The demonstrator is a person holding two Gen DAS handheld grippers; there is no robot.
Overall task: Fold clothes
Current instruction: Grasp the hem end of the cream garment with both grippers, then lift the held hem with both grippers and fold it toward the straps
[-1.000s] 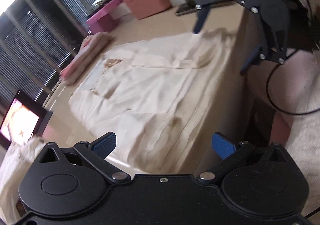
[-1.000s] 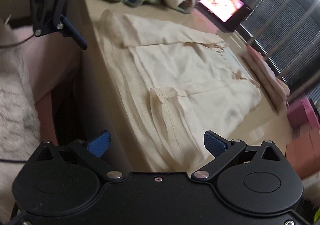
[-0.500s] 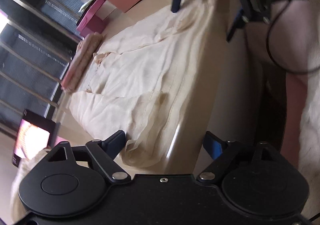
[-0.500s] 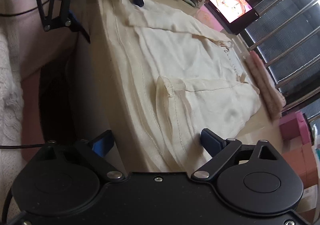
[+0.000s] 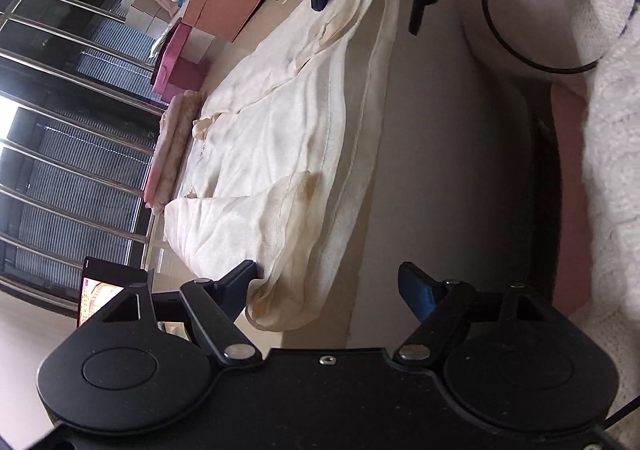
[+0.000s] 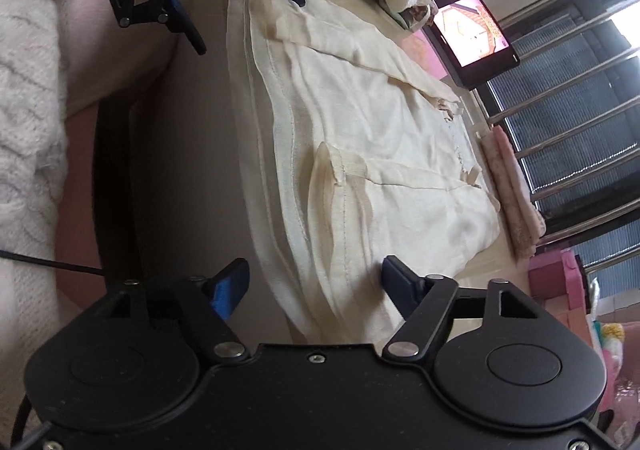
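Where a second ago both grippers hung above the table with jaws wide, each has now dropped to the near edge and straddles the hem of the cream garment (image 5: 288, 137). That garment lies spread flat on the table (image 5: 372, 234), sleeves folded in over its body, its hem draped a little over the front edge.

Seen from its own camera, the left gripper (image 5: 326, 286) has one finger on the table side of the hem's bunched corner and the other off the edge; its jaws are closing, cloth between them, pads not yet pressing.

At the opposite corner, the right gripper (image 6: 314, 284) sits likewise across the hem: jaws closing, fabric between, no pinch that I can see yet.

Both have also rolled, so the table edge now runs steeply up each view.

To my eye this is the start of a two-corner grab. Once both pinch, the hem can be carried away from the person toward the collar (image 6: 448, 105) to halve the garment.
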